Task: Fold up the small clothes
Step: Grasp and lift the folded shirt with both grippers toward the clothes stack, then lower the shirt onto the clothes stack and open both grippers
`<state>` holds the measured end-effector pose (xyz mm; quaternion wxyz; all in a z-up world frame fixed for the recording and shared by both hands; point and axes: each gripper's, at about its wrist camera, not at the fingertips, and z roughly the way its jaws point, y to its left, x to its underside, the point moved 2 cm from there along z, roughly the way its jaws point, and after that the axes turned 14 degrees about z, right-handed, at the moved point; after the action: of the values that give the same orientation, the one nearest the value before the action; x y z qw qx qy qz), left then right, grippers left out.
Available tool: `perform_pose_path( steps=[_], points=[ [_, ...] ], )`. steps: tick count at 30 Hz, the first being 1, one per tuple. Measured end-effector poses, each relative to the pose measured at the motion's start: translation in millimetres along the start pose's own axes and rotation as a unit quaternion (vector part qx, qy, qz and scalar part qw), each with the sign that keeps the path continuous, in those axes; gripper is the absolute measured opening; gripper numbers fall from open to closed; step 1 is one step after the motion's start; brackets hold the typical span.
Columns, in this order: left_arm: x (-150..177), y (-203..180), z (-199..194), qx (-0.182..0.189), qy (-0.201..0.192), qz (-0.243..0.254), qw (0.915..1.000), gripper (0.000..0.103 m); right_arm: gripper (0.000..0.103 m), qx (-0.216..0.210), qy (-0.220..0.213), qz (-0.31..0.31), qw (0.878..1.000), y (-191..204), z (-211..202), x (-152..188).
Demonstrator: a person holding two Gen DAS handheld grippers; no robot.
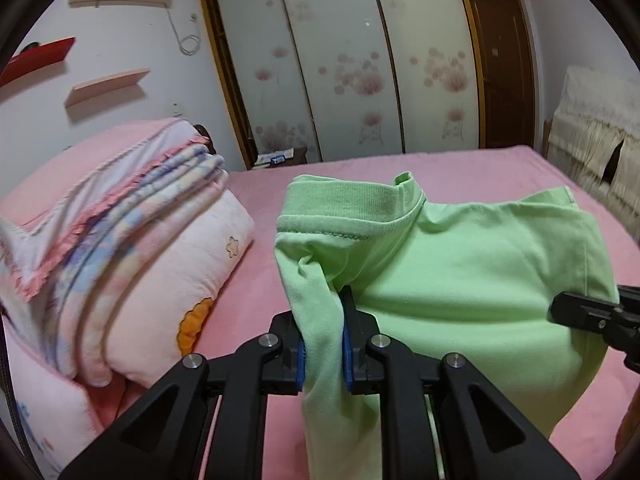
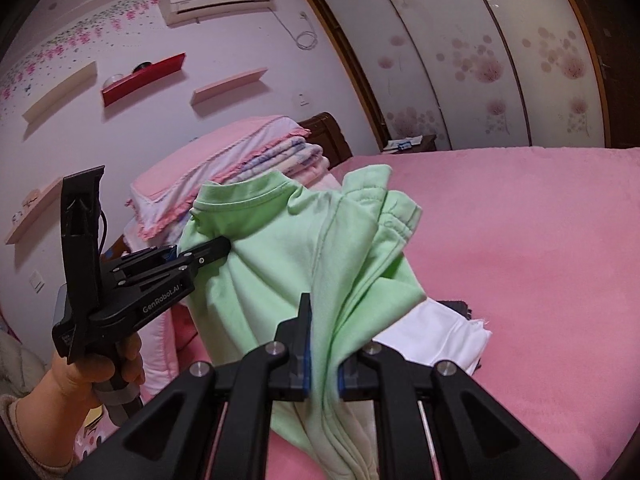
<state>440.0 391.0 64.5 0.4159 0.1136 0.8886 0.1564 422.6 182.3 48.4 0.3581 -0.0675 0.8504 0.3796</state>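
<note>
A small light green garment (image 1: 460, 264) hangs lifted above the pink bed, held by both grippers. My left gripper (image 1: 323, 340) is shut on its fabric near the ribbed collar (image 1: 352, 204). It shows in the right wrist view (image 2: 216, 250) at the left, pinching the green garment (image 2: 288, 248). My right gripper (image 2: 323, 360) is shut on a bunched edge of the same garment. Its tip shows at the right of the left wrist view (image 1: 576, 310). A white folded cloth (image 2: 440, 332) lies on the bed beneath the garment.
The pink bed cover (image 2: 540, 240) spreads right and ahead. A stack of folded quilts and pillows (image 1: 120, 240) fills the left. Sliding wardrobe doors (image 1: 360, 60) stand beyond the bed. A covered piece of furniture (image 1: 596, 128) stands at the right.
</note>
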Motion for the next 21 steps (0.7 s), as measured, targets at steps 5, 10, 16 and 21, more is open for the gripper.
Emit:
perform_pose_path(
  steps=[5,10,16,21],
  points=[
    [-1,-24,63,-0.007,0.016,0.017,0.9997,0.013,0.008,0.021,0.016,0.025,0.999,-43,39,-8],
    [3,-46,113,-0.006,0.035,0.011,0.9993,0.015,0.008,0.058,0.027,0.023,0.998,-73,70,-12],
    [17,-67,162,-0.014,0.069,0.021,0.9973,0.020,0.010,0.106,0.044,0.006,0.993,-102,106,-9],
    [28,-69,181,-0.037,0.096,0.010,0.9947,0.050,0.019,0.152,0.067,-0.006,0.986,-123,128,1]
  ],
)
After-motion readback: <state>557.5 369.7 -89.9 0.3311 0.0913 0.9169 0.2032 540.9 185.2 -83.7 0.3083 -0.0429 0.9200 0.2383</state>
